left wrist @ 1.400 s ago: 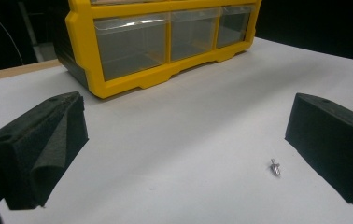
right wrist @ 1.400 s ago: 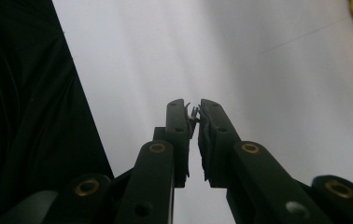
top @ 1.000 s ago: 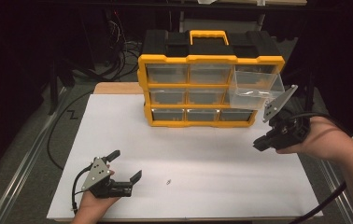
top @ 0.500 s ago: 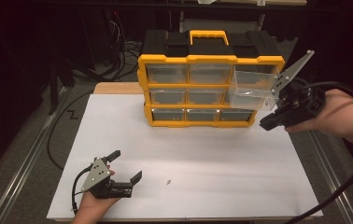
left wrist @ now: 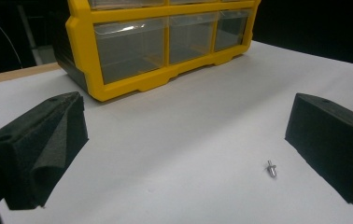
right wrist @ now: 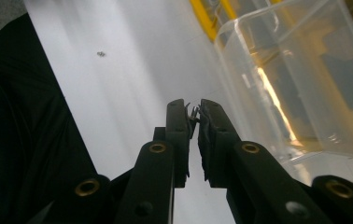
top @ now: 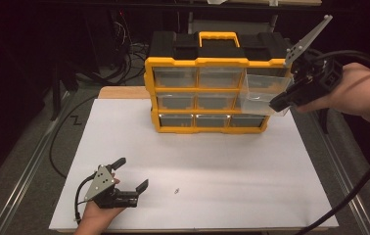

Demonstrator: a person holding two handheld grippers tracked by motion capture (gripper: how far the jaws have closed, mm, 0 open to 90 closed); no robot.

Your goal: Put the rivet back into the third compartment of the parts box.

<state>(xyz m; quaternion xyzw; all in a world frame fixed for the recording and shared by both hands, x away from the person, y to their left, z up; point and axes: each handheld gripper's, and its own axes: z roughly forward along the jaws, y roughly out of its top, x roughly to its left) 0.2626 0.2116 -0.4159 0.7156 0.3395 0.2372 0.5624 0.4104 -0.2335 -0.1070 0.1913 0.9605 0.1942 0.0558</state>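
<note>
While our left gripper rests wide apart beside a tiny screw on the white table, our right gripper, now lifted higher, pinches another small screw beside the pulled-out clear drawer.

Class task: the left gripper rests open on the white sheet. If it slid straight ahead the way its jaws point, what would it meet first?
Probably the yellow organizer, at its bottom row of drawers. The small screw lies between the left gripper jaws, right of centre, so it might be brushed first; depth is unclear.

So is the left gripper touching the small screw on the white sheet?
Apart. In the left gripper view the screw lies on bare sheet between the open left gripper jaws, clear of both.
</note>
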